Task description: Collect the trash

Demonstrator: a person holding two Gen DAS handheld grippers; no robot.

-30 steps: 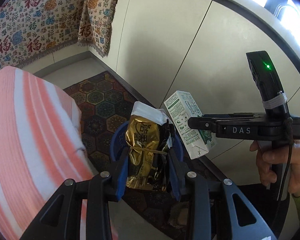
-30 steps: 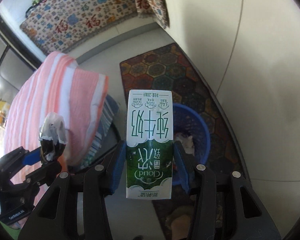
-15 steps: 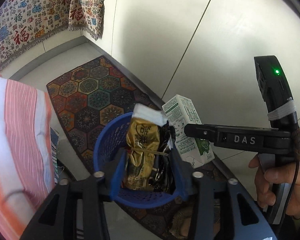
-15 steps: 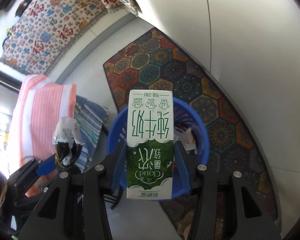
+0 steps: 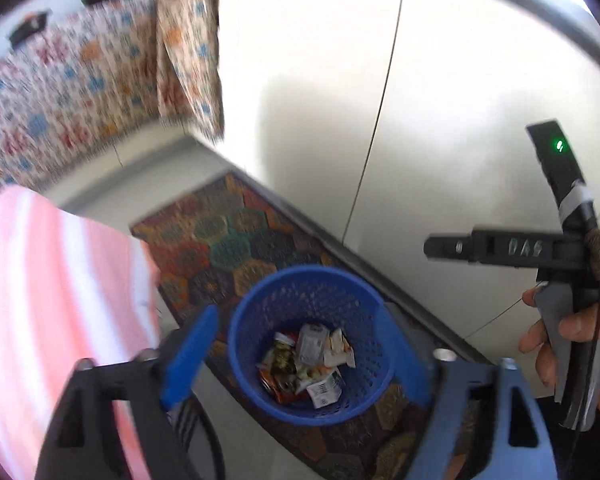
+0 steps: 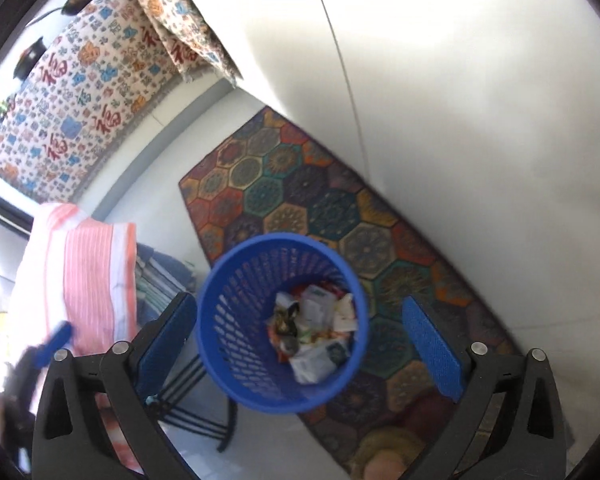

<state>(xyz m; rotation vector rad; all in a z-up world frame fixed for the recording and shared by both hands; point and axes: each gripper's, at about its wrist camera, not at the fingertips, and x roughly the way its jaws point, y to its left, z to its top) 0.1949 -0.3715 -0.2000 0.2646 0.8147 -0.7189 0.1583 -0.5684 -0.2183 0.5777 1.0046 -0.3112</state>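
A blue mesh basket (image 5: 284,308) stands on a patterned rug, holding a pile of trash (image 5: 308,364) of white cartons and crumpled wrappers. My left gripper (image 5: 296,360) hovers over it, its blue-padded jaws opening wide with nothing between them. In the right wrist view the basket (image 6: 236,320) and its trash (image 6: 312,332) lie straight below my right gripper (image 6: 300,344), whose jaws are also opening and hold nothing. A hand (image 5: 572,332) grips the right gripper's black body (image 5: 532,248) at the right. One blue fingertip (image 6: 54,344) of the left gripper shows blurred at lower left.
The hexagon-patterned rug (image 6: 300,192) runs along a white wall (image 6: 480,100). A pink striped cloth (image 6: 88,272) hangs over a black-legged stand (image 6: 196,412) left of the basket, with folded blue fabric (image 6: 160,268) beside it. A patterned cloth (image 6: 80,92) covers furniture at the back.
Both grippers moved over the basket and opened. The gold wrapper left the left jaws and the milk carton left the right jaws; the basket is now seen from above.
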